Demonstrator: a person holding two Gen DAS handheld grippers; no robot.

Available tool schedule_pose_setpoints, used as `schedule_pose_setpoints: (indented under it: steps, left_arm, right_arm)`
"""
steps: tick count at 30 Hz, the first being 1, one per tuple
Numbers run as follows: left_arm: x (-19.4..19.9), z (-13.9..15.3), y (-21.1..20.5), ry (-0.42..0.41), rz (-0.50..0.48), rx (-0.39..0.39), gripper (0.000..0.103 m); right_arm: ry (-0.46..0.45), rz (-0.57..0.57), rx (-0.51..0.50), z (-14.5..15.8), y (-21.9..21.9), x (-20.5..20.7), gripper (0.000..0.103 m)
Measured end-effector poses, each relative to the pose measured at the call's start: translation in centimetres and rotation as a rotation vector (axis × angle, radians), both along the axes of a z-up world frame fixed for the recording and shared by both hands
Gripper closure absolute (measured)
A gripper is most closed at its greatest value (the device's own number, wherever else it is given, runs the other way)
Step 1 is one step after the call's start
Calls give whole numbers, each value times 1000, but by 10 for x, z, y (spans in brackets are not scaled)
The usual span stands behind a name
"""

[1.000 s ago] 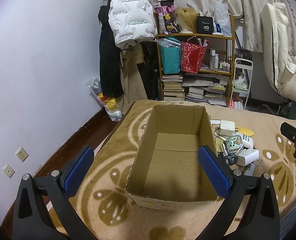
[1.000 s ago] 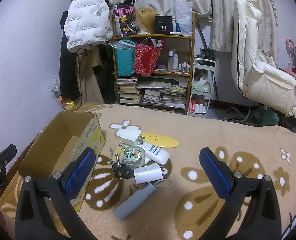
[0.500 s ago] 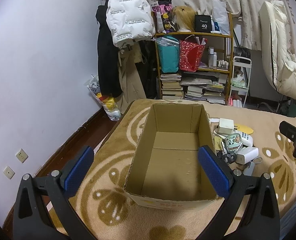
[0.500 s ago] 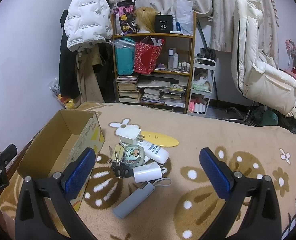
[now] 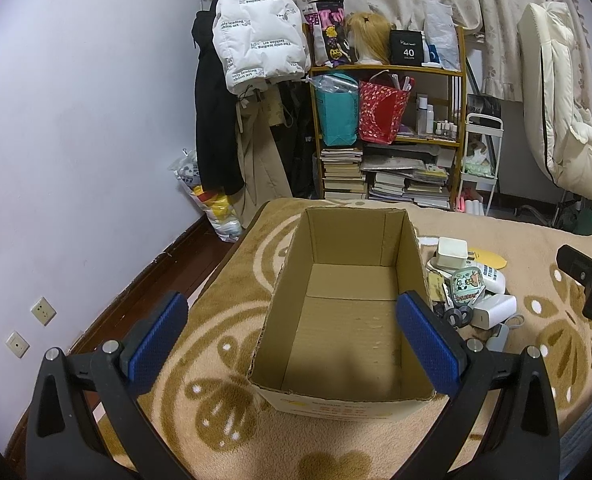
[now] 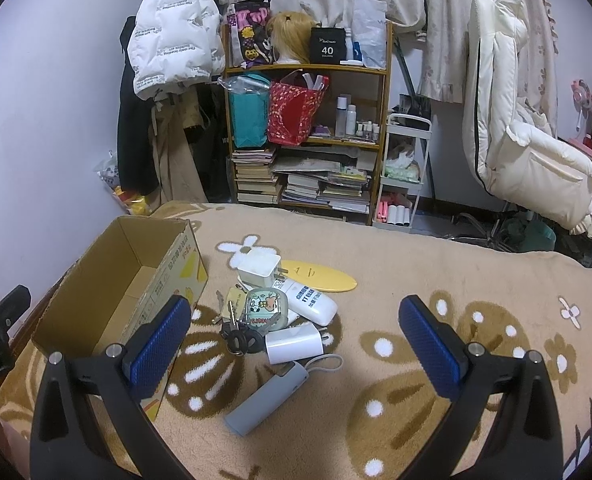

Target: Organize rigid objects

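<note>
From your left wrist, the left gripper hangs with its jaws spread wide and nothing between them, over the near end of the cardboard box. The box is bare inside, so packing has not yet begun; its long axis runs away from you toward the bookshelf.

From your right wrist, the right gripper is likewise spread and holding nothing — above the pile just right of the box. The grey power bank lies nearest, long axis slanting up-right, cord end pointing away. Drop and close across its narrow width.
</note>
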State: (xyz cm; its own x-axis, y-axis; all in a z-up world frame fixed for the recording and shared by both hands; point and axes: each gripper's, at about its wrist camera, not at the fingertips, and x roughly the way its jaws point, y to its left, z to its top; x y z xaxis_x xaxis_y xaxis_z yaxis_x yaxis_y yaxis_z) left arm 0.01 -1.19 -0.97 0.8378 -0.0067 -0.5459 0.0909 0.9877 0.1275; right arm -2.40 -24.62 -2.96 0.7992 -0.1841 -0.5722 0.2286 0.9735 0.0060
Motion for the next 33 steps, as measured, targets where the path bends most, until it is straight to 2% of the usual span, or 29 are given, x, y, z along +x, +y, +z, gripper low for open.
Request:
schedule_pose_setpoints:
  steps: [14, 23, 33]
  left_arm:
    - [-1, 3, 2, 10, -12, -13, 0]
    - [17, -1, 2, 58, -14, -3, 0]
    - [51, -15, 6, 117, -10, -3, 0]
  right_arm:
    - [-2, -9, -24, -6, -1, -3, 0]
    - [87, 25, 46, -22, -8, 16, 0]
    - [192, 67, 17, -46, 1, 44, 0]
